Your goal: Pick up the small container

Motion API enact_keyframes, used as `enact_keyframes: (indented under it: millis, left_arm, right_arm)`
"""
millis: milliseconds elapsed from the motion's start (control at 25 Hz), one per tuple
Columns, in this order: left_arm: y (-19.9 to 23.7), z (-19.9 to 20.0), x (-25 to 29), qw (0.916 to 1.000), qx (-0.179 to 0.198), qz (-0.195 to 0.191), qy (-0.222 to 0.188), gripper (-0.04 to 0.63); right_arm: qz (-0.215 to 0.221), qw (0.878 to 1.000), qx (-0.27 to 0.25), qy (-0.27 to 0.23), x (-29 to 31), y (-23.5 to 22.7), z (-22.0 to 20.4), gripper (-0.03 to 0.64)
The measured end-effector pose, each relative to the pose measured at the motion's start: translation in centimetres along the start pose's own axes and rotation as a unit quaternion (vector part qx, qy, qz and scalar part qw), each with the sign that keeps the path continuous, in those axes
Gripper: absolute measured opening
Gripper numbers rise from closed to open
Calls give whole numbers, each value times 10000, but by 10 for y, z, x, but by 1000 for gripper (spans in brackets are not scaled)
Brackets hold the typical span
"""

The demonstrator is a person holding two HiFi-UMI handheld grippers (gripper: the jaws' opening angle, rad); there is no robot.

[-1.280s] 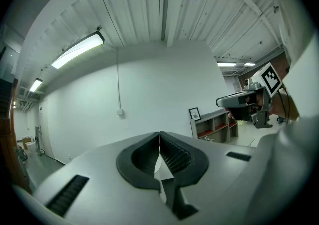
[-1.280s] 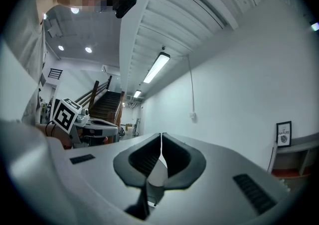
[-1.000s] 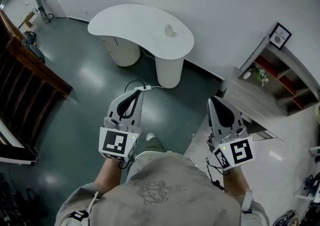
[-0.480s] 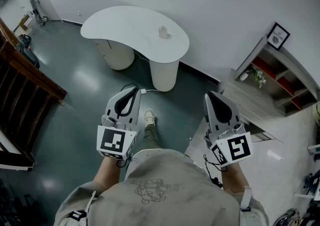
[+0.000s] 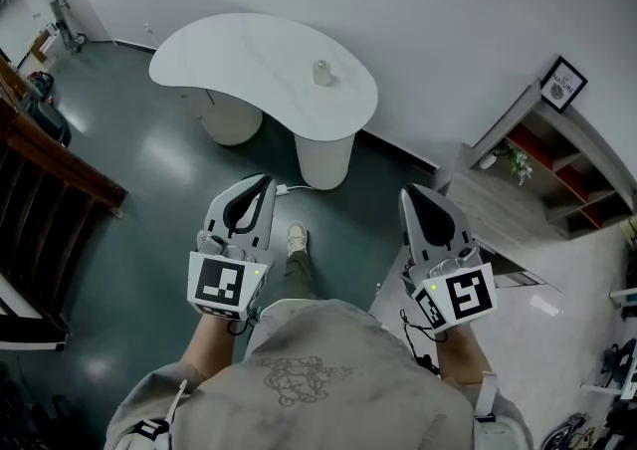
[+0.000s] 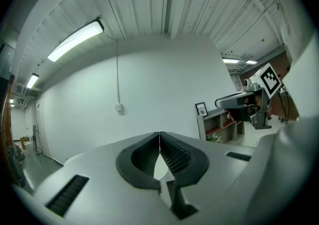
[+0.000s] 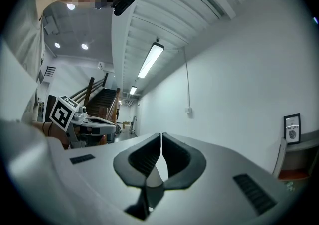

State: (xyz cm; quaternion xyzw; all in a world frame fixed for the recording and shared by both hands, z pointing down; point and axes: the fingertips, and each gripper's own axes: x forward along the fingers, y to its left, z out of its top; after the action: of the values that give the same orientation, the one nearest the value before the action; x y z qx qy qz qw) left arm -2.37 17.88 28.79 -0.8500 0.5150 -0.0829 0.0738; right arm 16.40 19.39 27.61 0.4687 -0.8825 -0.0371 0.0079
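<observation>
On the white table [image 5: 249,45] by the far wall, the container [image 5: 321,72] is standing near the right end, well apart from both grippers. Against a second ago, table and container are sitting slightly lower and further left in the head view, and a shoe [image 5: 296,235] is showing further forward between the grippers. The left gripper [image 5: 265,180] is holding its jaws pressed together on nothing; the right gripper [image 5: 407,191] is likewise clenched and empty. Each gripper's cube is showing a black-and-white square marker. The framed picture [image 5: 562,83] above the shelf [image 5: 537,129] is carrying print too small to read. The container's detail is too small to make out. The staircase [image 5: 40,169] is being cut off at the left edge.
</observation>
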Motion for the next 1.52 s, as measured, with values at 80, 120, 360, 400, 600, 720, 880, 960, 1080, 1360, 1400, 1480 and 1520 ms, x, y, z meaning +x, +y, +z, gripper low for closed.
enact_keyframes:
  millis: [80, 120, 360, 400, 600, 720, 880, 960, 1080, 1360, 1400, 1480, 1520]
  left_arm:
    - [12, -5, 13, 10000, -30, -6, 51, 18]
    - [18, -6, 20, 10000, -32, -20, 60, 18]
    - [62, -16, 62, 9998, -97, -105, 161, 18]
    - [70, -17, 71, 9997, -128, -121, 185, 18]
    - [118, -23, 118, 9989, -215, -277, 303, 18]
    - [150, -24, 148, 9987, -175, -380, 278, 18]
    - [187, -22, 186, 9980, -277, -462, 322, 18]
    - [205, -21, 202, 9979, -304, -486, 309, 18]
    - [227, -20, 225, 9977, -306, -527, 281, 18]
    - [257, -18, 262, 9976, -311, -579, 223, 18]
    - [259, -17, 266, 9977, -315, -572, 207, 18]
    - [261, -16, 274, 9978, -313, -555, 195, 18]
    - [261, -16, 278, 9978, -306, -549, 199, 18]
  right_arm:
    - [-14, 10000, 22, 48, 17, -7, -3, 31]
    - [-25, 10000, 26, 65, 26, -11, -3, 31]
    - [-61, 9997, 58, 215, 90, -29, -7, 31]
    - [-75, 9996, 56, 248, 102, -33, -8, 31]
    - [-156, 9990, 106, 409, 169, -51, -10, 31]
    - [-196, 9987, 107, 461, 210, -60, -6, 31]
    - [-256, 9987, 80, 438, 263, -73, 3, 31]
    - [-274, 9987, 57, 421, 287, -79, 7, 31]
    - [-311, 9987, 35, 395, 318, -88, 11, 31]
    - [-370, 9985, 29, 396, 361, -104, 13, 31]
    - [-365, 9985, 20, 412, 365, -106, 12, 31]
    - [-354, 9984, 12, 436, 371, -112, 11, 31]
    - [-345, 9985, 15, 436, 373, -116, 10, 31]
